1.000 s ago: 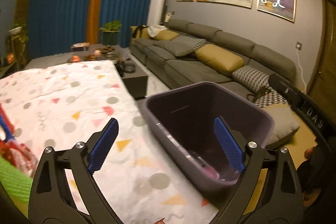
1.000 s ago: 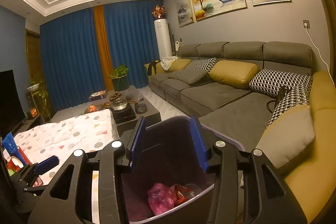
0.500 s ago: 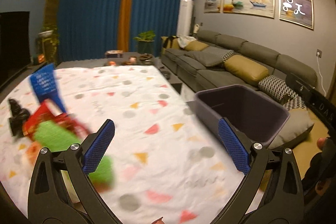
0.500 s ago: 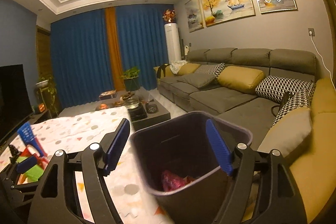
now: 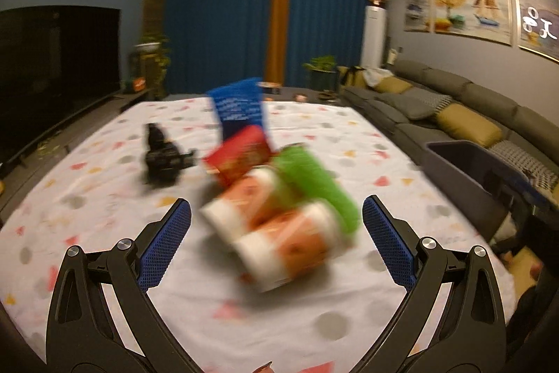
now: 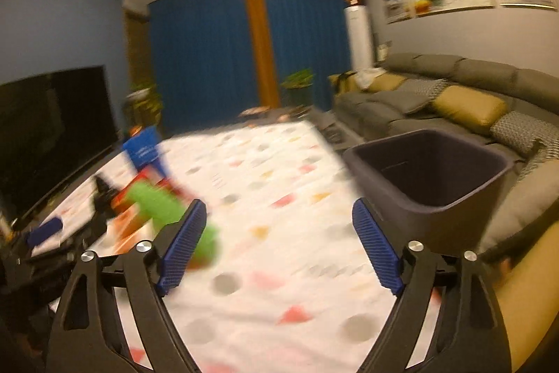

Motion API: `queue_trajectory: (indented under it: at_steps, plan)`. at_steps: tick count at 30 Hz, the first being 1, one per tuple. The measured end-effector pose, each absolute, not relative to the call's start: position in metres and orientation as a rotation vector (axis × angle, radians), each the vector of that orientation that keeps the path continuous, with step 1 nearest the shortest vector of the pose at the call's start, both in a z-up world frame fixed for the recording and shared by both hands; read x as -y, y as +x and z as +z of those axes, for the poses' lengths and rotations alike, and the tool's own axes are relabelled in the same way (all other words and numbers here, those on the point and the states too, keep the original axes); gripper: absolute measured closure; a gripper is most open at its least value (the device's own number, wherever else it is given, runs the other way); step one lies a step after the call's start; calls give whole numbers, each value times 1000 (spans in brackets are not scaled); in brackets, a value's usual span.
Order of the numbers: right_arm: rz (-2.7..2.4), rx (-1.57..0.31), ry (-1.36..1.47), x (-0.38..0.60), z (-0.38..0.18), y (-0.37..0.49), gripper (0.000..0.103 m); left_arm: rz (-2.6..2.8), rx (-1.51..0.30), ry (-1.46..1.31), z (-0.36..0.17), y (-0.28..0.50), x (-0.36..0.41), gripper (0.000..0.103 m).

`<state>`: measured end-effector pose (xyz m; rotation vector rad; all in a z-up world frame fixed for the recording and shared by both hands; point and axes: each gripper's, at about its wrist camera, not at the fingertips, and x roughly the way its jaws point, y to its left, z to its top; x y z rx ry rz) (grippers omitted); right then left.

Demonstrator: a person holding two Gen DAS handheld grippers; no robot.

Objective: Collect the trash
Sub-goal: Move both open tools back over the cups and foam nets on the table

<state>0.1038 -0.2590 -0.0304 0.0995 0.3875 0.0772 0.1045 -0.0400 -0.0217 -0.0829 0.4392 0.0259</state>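
My left gripper [image 5: 276, 236] is spread wide and holds nothing; it hangs over the patterned tablecloth [image 5: 104, 198]. The trash pile lies just ahead at twelve o'clock: two orange-and-white wrappers [image 5: 279, 233], a green packet [image 5: 314, 184], a red packet [image 5: 241, 152] and a blue packet [image 5: 241, 110], all blurred. A black object [image 5: 162, 156] sits at ten o'clock from the pile. My right gripper [image 6: 277, 247] is also wide and empty. In its view the dark bin [image 6: 429, 177] stands at two o'clock, beside the table edge, and the green packet [image 6: 164, 208] shows at nine o'clock.
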Motion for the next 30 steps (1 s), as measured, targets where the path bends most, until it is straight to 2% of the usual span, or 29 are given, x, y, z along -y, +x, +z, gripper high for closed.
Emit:
queue_trajectory:
  at_steps: [7, 16, 30]
  plan:
    - [213, -430, 40, 192, -44, 102, 6, 110, -419, -136, -16, 77, -16, 6]
    - [271, -478, -42, 138, -61, 110, 6, 153, -418, -173, -15, 59, -54, 6]
    - [290, -612, -120, 112, -84, 143, 6, 173, -422, -218, -19, 61, -75, 6]
